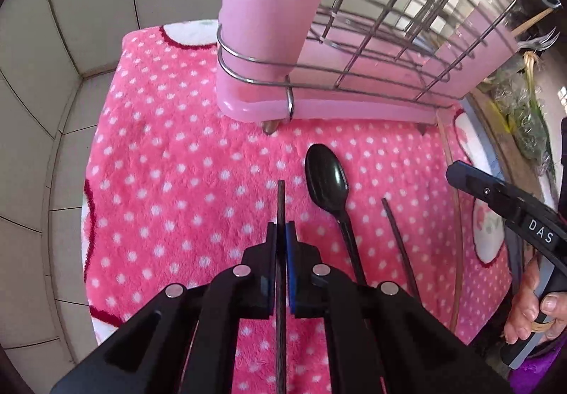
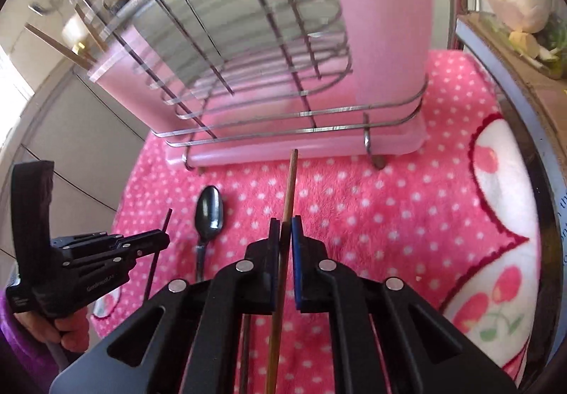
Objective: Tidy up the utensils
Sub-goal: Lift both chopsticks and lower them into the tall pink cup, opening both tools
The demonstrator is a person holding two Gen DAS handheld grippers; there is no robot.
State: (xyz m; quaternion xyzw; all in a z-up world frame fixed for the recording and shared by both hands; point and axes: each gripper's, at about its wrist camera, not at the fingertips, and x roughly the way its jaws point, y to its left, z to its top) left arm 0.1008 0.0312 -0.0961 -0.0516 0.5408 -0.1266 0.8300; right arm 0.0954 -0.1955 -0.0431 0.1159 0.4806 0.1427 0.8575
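My left gripper (image 1: 282, 229) is shut on a dark chopstick (image 1: 280, 202) that points toward the pink utensil holder (image 1: 269, 22) in its wire rack (image 1: 389, 39). A black spoon (image 1: 327, 181) and another dark chopstick (image 1: 397, 234) lie on the pink dotted mat to its right. My right gripper (image 2: 285, 225) is shut on a light brown chopstick (image 2: 290, 181), its tip near the rack's base (image 2: 283, 153). In the right wrist view the spoon (image 2: 210, 213) lies to the left, and the left gripper (image 2: 156, 241) with its dark chopstick (image 2: 164, 220) is further left.
The pink polka-dot mat (image 1: 177, 181) covers the counter, with tiled wall (image 1: 71, 22) to the left. A light brown chopstick (image 1: 457, 217) lies at the mat's right edge. Vegetables in bags (image 2: 514, 4) sit beyond the metal rim at right. Chopsticks stand in the rack's far holder (image 2: 63, 46).
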